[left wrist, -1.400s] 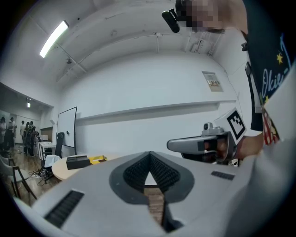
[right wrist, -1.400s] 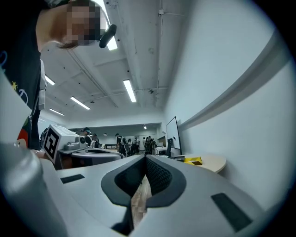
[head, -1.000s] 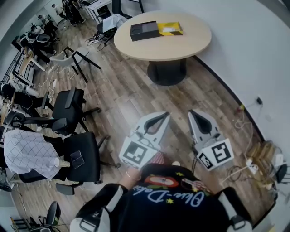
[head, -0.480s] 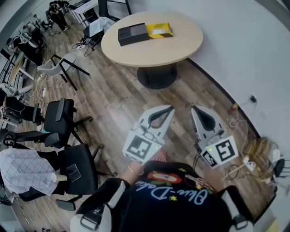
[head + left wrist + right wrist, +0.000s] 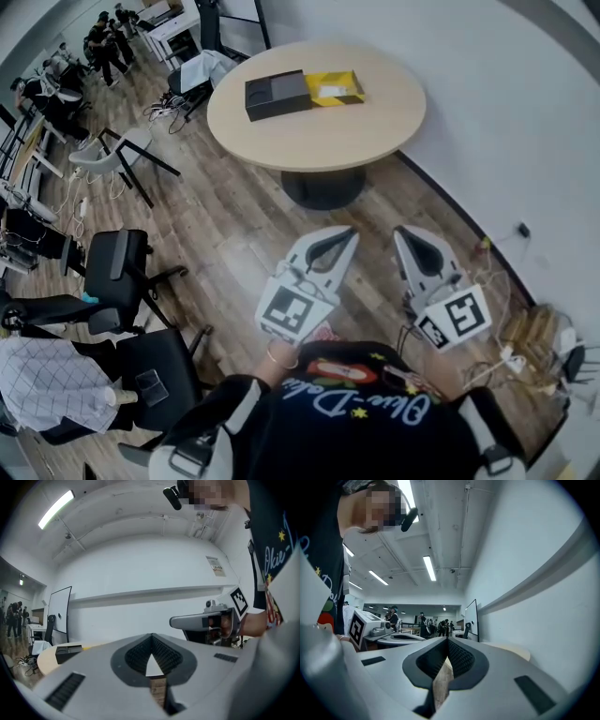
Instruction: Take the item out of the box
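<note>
The box (image 5: 277, 95), a black sleeve with a yellow tray (image 5: 337, 88) slid out at its 3 o'clock end, lies on the round bench (image 5: 319, 141), toward 11 o'clock on the top. The item itself is too small to make out from here. Both tools are well apart from it, over the wooden floor (image 5: 234, 211) at the bench's 6 o'clock side. The left gripper (image 5: 350, 232) and the right gripper (image 5: 401, 231) point level toward the bench, each with its jaws pressed together on nothing.

The step in hand looks like the approach. It would go best by coming round to the tray's open end, keeping clear of the chairs (image 5: 122, 272) at 9 o'clock. The jaws should be spread only once they are beside the box. One gripper probably needs to pin the sleeve while the other lifts the item, or the light box may slide.
</note>
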Demonstrator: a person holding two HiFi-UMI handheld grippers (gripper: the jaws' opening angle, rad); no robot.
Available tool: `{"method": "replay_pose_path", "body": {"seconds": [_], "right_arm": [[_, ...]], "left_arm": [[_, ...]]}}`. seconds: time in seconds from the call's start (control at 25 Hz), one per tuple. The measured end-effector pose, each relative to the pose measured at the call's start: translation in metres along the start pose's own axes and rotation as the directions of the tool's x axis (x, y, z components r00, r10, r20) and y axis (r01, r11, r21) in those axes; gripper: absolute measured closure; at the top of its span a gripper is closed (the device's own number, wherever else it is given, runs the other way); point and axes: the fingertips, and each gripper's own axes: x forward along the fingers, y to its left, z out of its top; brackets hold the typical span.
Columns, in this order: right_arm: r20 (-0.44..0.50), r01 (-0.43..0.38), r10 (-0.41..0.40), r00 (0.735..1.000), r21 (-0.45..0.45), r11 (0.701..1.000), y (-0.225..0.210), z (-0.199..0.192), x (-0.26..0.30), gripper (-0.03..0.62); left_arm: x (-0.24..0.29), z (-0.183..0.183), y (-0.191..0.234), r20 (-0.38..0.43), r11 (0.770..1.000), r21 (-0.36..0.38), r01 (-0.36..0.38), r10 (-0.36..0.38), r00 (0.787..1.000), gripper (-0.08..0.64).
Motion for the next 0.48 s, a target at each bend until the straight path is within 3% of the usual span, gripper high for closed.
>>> {"method": "replay_pose_path", "body": {"seconds": [0.48], "right_arm": [[-0.041, -0.005, 0.004, 0.999, -0.022, 1.0, -0.001, -0.011, 0.08, 0.595]], "left_arm": [[0.003, -0.019, 0.079, 0.006, 0.998, -0.064, 0.013, -0.013, 1.0, 0.566]]}}
